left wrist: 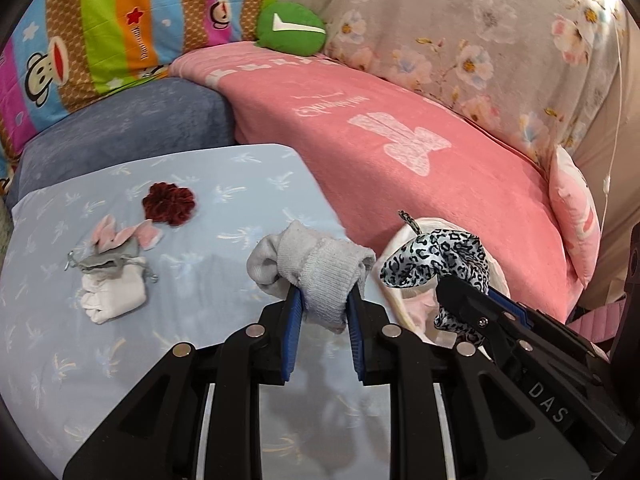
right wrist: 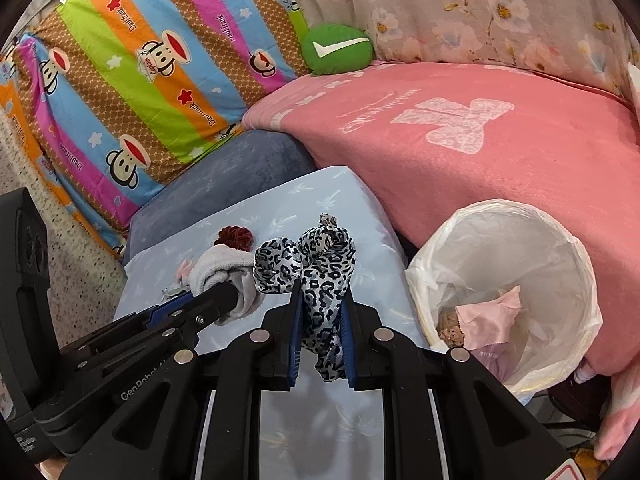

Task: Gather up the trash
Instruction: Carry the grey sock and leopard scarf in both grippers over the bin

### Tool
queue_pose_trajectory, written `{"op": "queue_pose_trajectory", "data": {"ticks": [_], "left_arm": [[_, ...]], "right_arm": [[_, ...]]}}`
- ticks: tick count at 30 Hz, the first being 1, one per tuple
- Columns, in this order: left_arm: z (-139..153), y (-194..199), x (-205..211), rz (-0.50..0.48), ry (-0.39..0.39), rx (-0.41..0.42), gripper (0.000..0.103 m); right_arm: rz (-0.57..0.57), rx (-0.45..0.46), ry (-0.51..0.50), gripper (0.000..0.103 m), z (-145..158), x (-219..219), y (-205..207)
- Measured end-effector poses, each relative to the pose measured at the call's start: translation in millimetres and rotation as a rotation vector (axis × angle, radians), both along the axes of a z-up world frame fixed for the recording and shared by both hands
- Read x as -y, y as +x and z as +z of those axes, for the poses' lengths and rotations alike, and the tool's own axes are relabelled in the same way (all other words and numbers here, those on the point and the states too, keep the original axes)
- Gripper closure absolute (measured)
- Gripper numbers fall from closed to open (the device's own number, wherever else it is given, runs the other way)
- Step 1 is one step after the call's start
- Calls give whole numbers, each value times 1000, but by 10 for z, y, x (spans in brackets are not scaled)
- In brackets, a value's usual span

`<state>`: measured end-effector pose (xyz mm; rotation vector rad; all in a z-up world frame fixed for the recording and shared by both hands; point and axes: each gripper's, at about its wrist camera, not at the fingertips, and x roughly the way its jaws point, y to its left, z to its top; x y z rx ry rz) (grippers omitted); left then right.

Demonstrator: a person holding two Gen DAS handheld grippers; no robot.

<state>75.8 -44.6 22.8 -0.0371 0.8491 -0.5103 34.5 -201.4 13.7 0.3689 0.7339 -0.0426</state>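
Grey sock: a rolled grey sock is pinched between the blue-padded fingers of the left gripper, lifted clear of the pale blue sheet; its cuff hangs down between the pads.
Leopard scrunchie: a black-and-white leopard-print scrunchie is clamped in the right gripper, its twisted loops standing up above the fingers and a tail drooping below.
Fingers: both pairs are drawn nearly together, each tight on its piece of cloth.
Side by side: the two grippers hang close, the sock on the left, the scrunchie on the right; in each wrist view the other gripper shows at the edge.
Right view only: a bin lined with a white plastic bag stands open to the right, against the pink blanket; inside lie a pink cloth and something brown that cannot be made out.
Left view only: on the sheet at far left lie a dark red scrunchie, a pink-and-grey fabric piece and a folded white item with a grey drawstring pouch on top. The bin is almost wholly hidden behind the right gripper here.
Surroundings: a blue-grey cushion lies beyond the sheet; farther back are a striped monkey-print pillow, a green round cushion and floral bedding.
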Motion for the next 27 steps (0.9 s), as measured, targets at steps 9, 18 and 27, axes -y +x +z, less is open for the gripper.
{"op": "queue_pose_trajectory", "data": {"ticks": [9,18,27], "left_arm": [[28,-104,464,-82,20,9,82],[8,-169,909,-175,34,0,81],[-34,-176,1238,-242,38,-19,80]], "right_arm": [[-85,6,21,87,-30,474,-223],[-164,0,45,87,-107,916,-380],[-230,-5,53,87,-160,1277,-456]]}}
